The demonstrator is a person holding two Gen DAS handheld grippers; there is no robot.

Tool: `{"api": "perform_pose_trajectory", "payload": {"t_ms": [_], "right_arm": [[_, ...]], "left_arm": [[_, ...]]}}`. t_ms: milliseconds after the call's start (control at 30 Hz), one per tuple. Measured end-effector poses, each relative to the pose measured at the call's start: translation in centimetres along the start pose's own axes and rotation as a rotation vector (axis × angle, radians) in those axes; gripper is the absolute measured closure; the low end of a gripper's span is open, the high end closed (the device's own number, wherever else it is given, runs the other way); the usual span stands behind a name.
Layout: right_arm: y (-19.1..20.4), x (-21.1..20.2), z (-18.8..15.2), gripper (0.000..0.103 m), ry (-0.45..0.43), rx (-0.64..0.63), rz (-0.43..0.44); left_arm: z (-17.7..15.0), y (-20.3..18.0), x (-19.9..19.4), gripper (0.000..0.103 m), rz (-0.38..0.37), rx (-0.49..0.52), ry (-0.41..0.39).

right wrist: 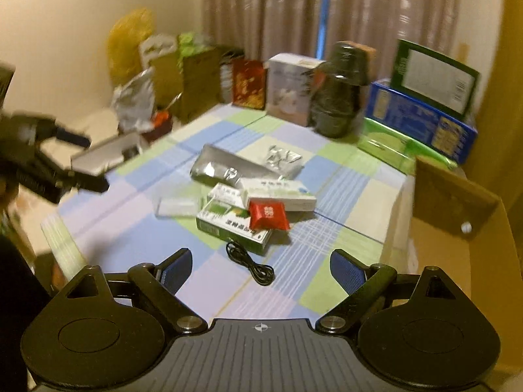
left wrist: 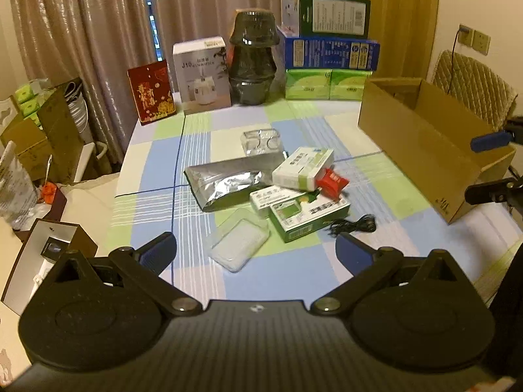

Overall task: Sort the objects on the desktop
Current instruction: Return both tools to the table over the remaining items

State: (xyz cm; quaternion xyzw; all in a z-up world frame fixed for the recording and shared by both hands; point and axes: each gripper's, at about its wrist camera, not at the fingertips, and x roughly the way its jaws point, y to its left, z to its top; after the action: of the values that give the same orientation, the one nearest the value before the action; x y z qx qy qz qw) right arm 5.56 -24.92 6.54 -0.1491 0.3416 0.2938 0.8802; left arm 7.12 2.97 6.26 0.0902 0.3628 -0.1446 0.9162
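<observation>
Checked cloth covers the table (left wrist: 228, 281), with boxes and a dark jar (left wrist: 253, 62) ranked along its far edge, seemingly stored out of the way; the loose items lie heaped near the middle: a silver pouch (left wrist: 228, 181), green-and-white boxes (left wrist: 307, 217), a red packet (left wrist: 334, 179), clear trays (left wrist: 240, 243) and a black cable (left wrist: 354, 225) toward the near edge. An open cardboard box (left wrist: 425, 137) stands at the right edge, probably the receptacle. Left gripper (left wrist: 256, 251) and right gripper (right wrist: 261, 268) both hover short of the heap, jaws spread, holding nothing; sorting appears not yet begun.
</observation>
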Motion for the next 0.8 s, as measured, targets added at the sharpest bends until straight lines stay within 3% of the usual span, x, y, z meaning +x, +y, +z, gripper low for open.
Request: {"api": "perform_pose_trajectory", "payload": {"t_ms": [267, 467, 800], "right_arm": [[1.6, 7.1, -0.9, 0.021, 0.056, -0.139, 0.054], [1.2, 11.7, -1.6, 0.029, 0.084, -0.179, 0.066], [-0.1, 16.4, -2.6, 0.055, 0.127, -0.222, 0.046]], "left_arm": [[-1.4, 1.6, 4.0, 0.001, 0.026, 0.029, 0.072], [-2.2, 2.4, 6.6, 0.001, 0.033, 0.056, 0.066], [-2.4, 1.4, 12.9, 0.001, -0.026, 0.181, 0.053]]}}
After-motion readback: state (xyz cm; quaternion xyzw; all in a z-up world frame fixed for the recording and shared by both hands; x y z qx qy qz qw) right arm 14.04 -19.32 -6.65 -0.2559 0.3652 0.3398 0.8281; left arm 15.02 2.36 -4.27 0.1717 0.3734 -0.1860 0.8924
